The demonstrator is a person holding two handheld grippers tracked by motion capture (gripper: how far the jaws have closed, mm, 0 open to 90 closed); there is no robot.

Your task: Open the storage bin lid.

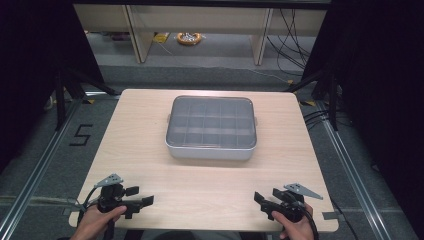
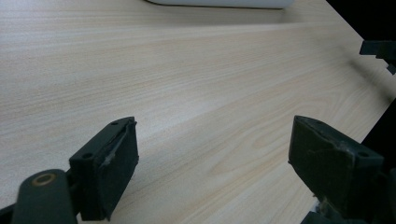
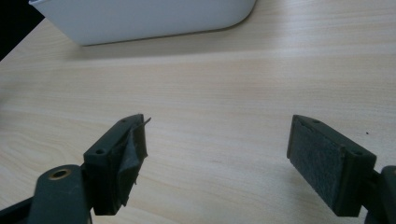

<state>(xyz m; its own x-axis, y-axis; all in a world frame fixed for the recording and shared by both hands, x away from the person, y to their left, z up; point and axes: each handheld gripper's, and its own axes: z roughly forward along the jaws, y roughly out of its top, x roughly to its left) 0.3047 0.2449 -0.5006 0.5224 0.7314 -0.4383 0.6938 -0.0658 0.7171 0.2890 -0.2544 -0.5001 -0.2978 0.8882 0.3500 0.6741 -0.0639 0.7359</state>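
Observation:
A white box (image 1: 212, 147) with a clear lid and a grid of compartments sits in the middle of the wooden table (image 1: 150, 170). My left gripper (image 1: 140, 196) rests near the front left corner, held by a hand, jaws open and empty, pointing right. At the front right, my right gripper (image 1: 262, 202) points left with its jaws open and nothing between them. In the left gripper view my left gripper (image 2: 212, 154) frames bare wood, with the box's edge (image 2: 219, 3) at the top. In the right gripper view my right gripper (image 3: 217, 154) faces the box's white wall (image 3: 140, 21).
The table's front edge runs just below both grippers. Black curtains flank the table on both sides. Beyond the far edge lie a grey floor, desk legs, cables and an orange ring (image 1: 188, 38). The other gripper's black jaw tip (image 2: 378, 49) shows at right in the left gripper view.

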